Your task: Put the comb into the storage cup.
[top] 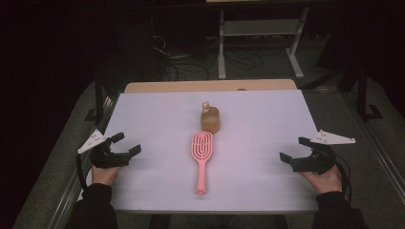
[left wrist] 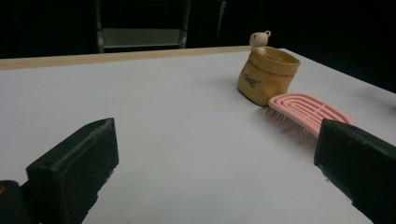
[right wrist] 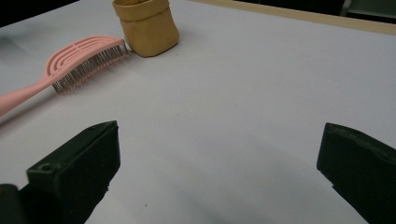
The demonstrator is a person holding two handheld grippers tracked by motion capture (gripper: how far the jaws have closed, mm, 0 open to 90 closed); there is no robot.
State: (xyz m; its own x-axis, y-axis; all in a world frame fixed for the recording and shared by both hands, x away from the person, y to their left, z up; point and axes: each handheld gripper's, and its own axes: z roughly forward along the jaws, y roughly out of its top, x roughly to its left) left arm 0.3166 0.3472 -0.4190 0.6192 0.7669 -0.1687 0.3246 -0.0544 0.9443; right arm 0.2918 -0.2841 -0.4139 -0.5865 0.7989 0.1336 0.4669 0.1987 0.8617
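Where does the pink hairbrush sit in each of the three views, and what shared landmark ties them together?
High view: the pink hairbrush lies at the table's centre, handle toward the person.
Left gripper view: its head is at the right, partly behind the right jaw.
Right gripper view: it lies at the upper left, handle running off the left edge.
Shared landmark: the tan pouch just beyond the brush head.

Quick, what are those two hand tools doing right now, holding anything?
Left tool: open, holding nothing, resting on the table.
Right tool: open, holding nothing.
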